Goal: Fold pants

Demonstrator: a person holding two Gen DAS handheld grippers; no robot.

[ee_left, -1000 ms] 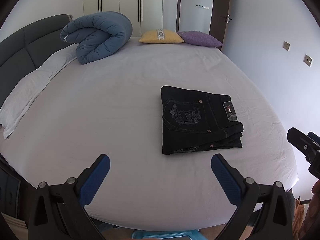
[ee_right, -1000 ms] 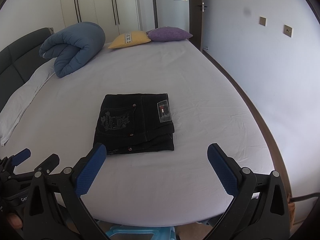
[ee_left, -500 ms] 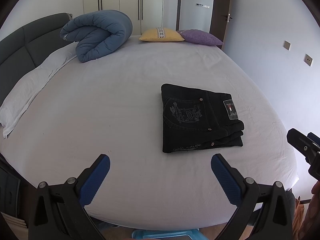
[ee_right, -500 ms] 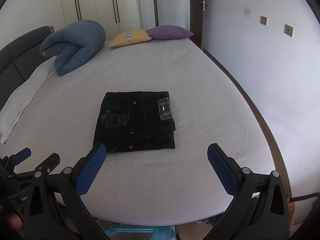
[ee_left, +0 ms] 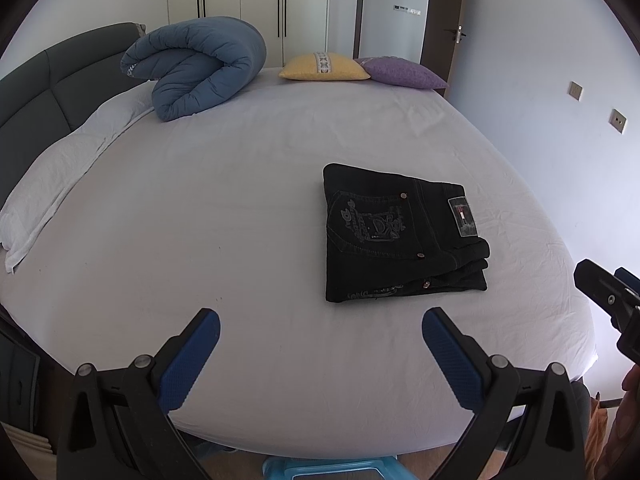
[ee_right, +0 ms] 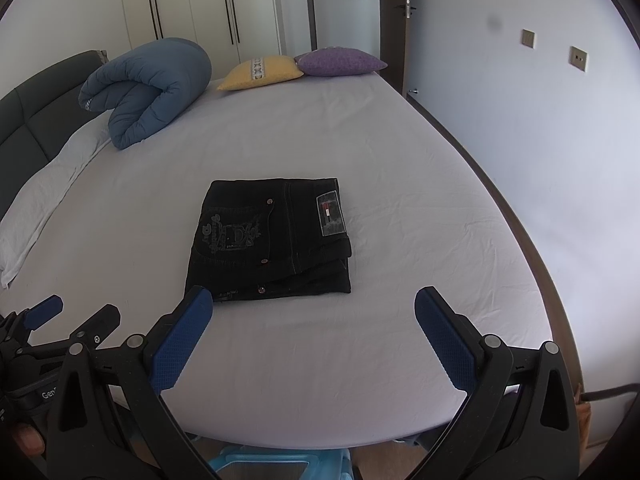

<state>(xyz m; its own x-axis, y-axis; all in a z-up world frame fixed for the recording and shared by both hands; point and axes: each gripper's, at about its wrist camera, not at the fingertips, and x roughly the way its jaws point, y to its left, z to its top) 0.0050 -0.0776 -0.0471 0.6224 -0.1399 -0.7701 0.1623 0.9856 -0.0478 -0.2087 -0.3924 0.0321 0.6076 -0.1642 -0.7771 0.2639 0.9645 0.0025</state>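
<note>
Left gripper (ee_left: 320,334) jaws spread wide, nothing between them, hovering over the near edge of the bed (ee_left: 240,200); right gripper (ee_right: 314,314) same, wide apart and empty. Black jeans (ee_right: 272,238) folded into a flat rectangle lie mid-sheet, clear of both tools. Versus a second ago both views sit slightly lower, jeans unmoved. Open sheet all round the jeans; blue duvet roll (ee_left: 200,66) and two cushions (ee_left: 324,67) well apart at far side

Left tool (ee_left: 321,330) and right tool (ee_right: 313,308), side by side above the near edge of the bed (ee_left: 240,200), both with jaws spread wide, gripping nothing.
</note>
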